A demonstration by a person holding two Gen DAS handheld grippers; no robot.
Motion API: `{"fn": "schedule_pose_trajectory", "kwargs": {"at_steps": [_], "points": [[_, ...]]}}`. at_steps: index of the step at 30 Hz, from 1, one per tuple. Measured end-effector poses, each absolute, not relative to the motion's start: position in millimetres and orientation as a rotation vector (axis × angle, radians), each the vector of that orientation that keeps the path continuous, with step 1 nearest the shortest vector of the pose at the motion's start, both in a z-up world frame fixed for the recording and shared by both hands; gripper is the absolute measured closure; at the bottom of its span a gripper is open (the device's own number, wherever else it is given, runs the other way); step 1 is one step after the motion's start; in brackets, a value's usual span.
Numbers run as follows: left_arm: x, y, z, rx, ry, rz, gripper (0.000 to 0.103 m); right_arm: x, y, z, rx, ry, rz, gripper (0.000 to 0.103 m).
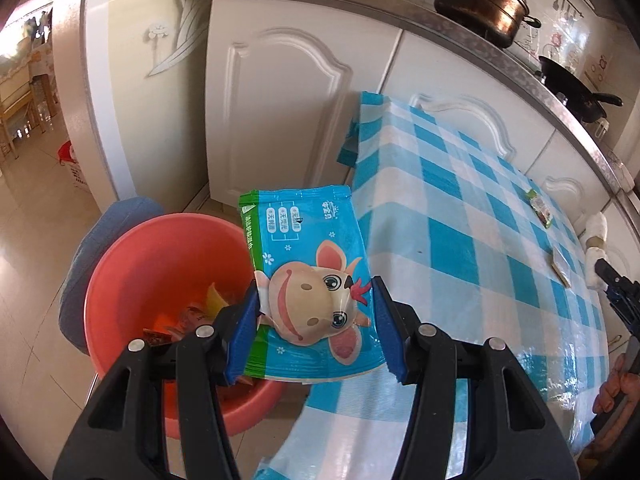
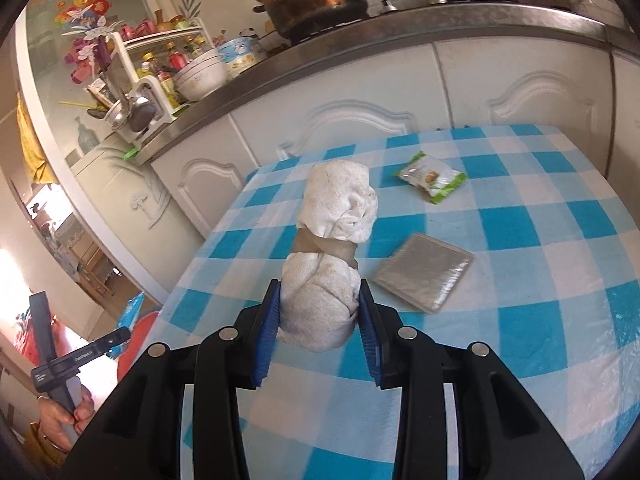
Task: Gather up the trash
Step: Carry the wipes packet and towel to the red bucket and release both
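My left gripper [image 1: 316, 312] is shut on a blue wet-wipe packet with a cartoon cow [image 1: 308, 280] and holds it over the near edge of a red basin [image 1: 132, 264] that has several wrappers in it. My right gripper [image 2: 318, 312] is shut on a rolled white cloth bound with tan tape [image 2: 328, 248], held above the blue checked tablecloth [image 2: 520, 280]. A green snack wrapper [image 2: 434, 176] and a flat silver packet [image 2: 424, 272] lie on the table beyond the cloth. Both also show small in the left wrist view: wrapper [image 1: 542, 208], packet [image 1: 560, 266].
The basin sits on the floor left of the table, next to a blue cushion [image 1: 104, 232]. White cabinet doors [image 1: 280, 112] stand behind the table. The counter above holds a brass pot [image 1: 480, 0], a black wok [image 1: 572, 88] and bowls.
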State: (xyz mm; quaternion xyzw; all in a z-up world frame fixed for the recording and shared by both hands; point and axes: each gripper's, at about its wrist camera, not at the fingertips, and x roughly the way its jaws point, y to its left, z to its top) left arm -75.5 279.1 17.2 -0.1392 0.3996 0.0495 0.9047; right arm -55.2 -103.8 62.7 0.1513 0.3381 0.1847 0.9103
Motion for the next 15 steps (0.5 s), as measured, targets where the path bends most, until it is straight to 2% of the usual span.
{"fn": "schedule_pose_trajectory", "kwargs": {"at_steps": [15], "points": [[-81, 359, -7, -0.36, 0.871, 0.306, 0.048, -33, 146, 72, 0.132, 0.948, 0.906, 0.064]]}}
